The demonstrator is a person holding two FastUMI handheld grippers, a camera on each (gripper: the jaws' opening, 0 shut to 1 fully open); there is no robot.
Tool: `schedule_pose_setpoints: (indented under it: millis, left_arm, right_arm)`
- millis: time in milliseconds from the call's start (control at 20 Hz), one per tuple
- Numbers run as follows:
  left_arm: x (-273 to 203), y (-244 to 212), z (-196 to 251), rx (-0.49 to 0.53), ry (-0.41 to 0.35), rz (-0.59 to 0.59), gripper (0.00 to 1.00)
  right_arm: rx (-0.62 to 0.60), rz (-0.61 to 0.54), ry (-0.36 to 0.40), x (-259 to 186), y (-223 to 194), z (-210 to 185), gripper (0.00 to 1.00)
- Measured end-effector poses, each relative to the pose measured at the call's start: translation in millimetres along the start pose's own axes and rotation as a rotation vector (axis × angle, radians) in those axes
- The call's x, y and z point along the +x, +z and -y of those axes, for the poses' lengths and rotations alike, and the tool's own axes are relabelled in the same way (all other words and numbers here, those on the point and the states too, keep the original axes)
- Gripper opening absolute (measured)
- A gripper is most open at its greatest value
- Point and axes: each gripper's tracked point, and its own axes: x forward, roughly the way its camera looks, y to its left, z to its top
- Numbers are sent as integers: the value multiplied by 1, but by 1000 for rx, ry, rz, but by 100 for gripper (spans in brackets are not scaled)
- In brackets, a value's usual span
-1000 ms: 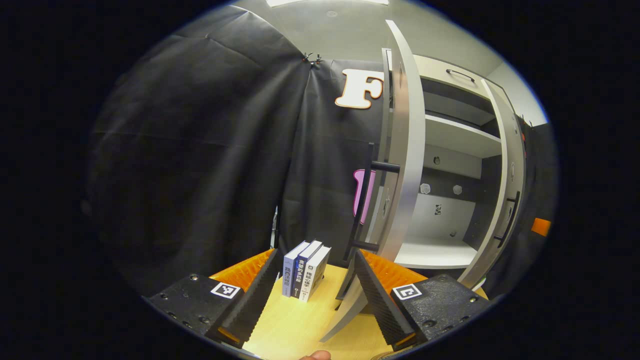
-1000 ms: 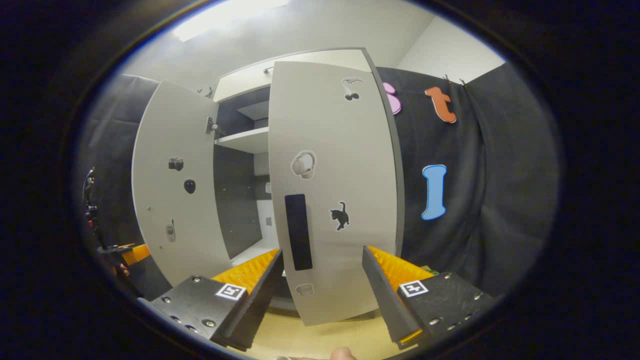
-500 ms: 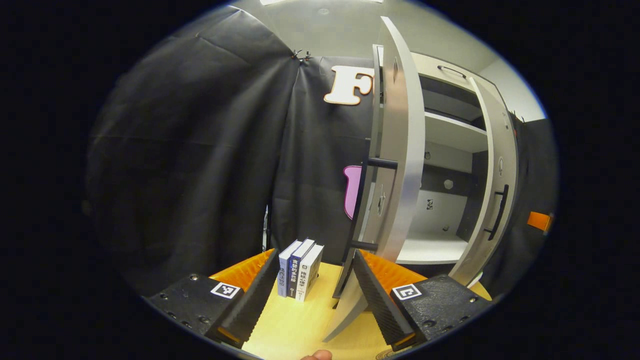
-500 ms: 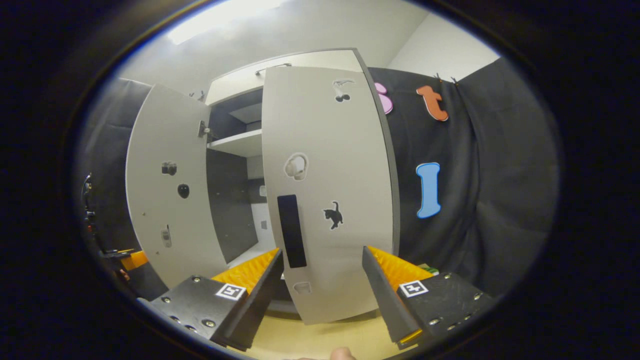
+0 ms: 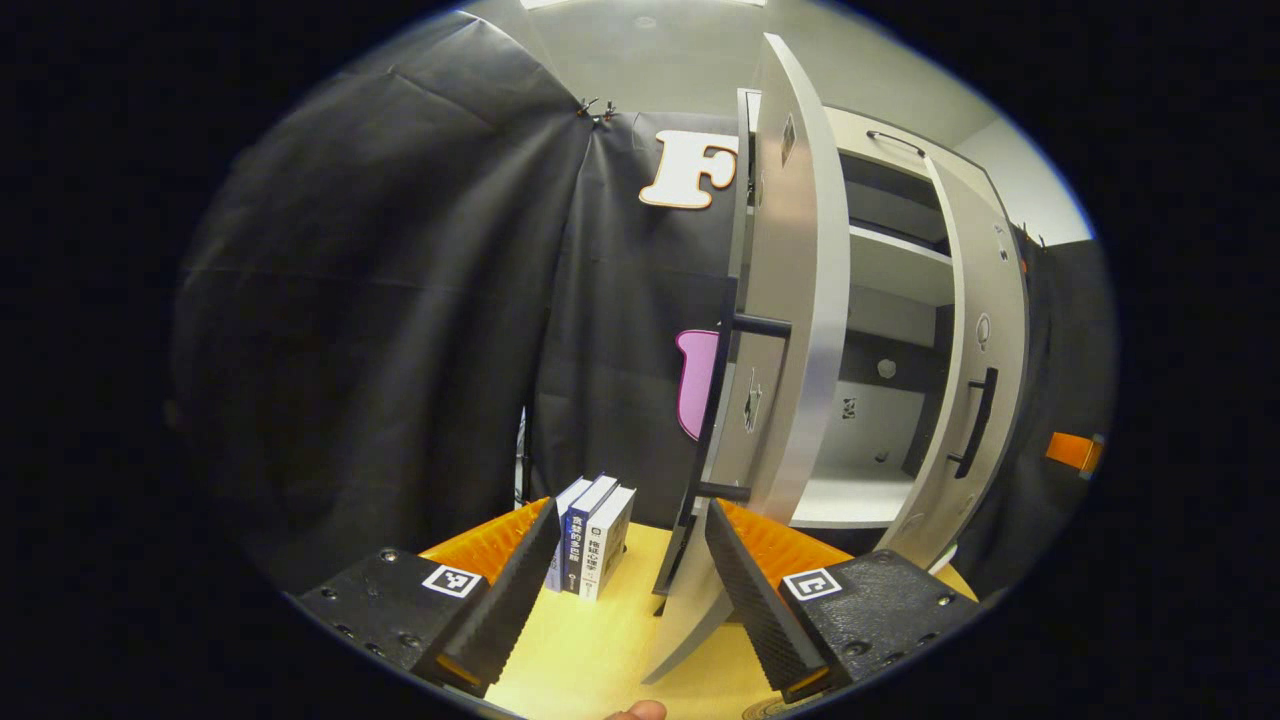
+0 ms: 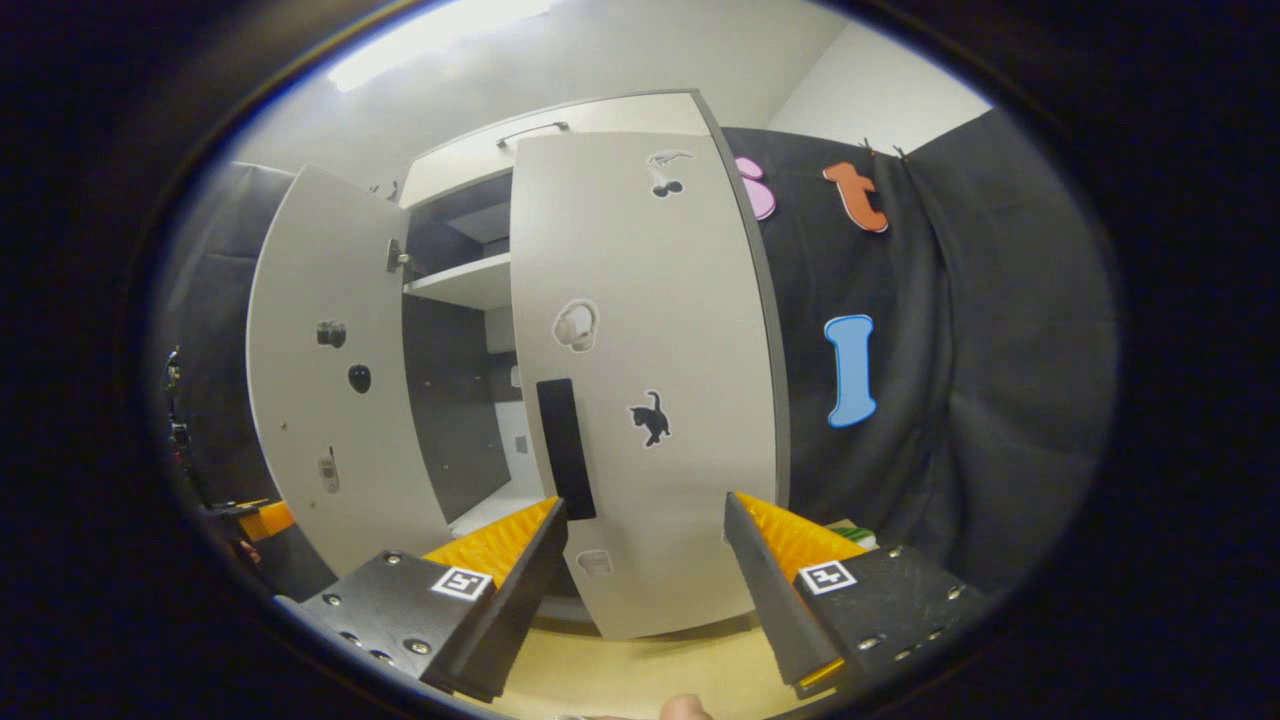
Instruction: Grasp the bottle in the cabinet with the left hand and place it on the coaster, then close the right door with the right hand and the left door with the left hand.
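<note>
1. The right hand-held gripper (image 6: 645, 560) hangs wide open with nothing held, squarely before the outer face of the right door (image 6: 640, 380). Over the last second that door has swung further toward the cabinet (image 6: 560, 125), so the dark gap beside it is narrower. I judge the right-door step to be under way but unfinished, as the door still stands ajar.
2. The left hand-held gripper (image 5: 630, 560) is also spread wide and empty, low over the counter (image 5: 610, 650), with the edge of the left door (image 5: 790, 330) just beside its right finger. It has crept closer to that door and its black handle (image 5: 725, 400) since a second ago; the door itself is still fully open, so the last step is left to do.
3. The cabinet's lower shelf (image 5: 850, 500) looks bare, which suggests the bottle is already out. The bottle cannot be made out in either view; a round edge at the bottom rim of the left gripper view may be the coaster, too cropped to tell.
4. Three books (image 5: 590, 535) stand upright on the counter beyond the left fingers.
5. Whether the right fingers touch the door is not clear.
</note>
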Motion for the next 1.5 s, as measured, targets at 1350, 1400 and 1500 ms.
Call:
schedule_pose_setpoints:
  millis: [1350, 1400, 1500]
  left_arm:
    - [9, -16, 96, 23, -221, -32, 94]
    - [10, -17, 100, 30, -230, -32, 94]
    - [13, -18, 107, 36, -248, -35, 94]
  right_arm:
    - [12, -14, -48, -17, -7, 28, 96]
    - [13, -14, -51, -16, -7, 30, 96]
    - [17, -15, -57, -16, -7, 32, 96]
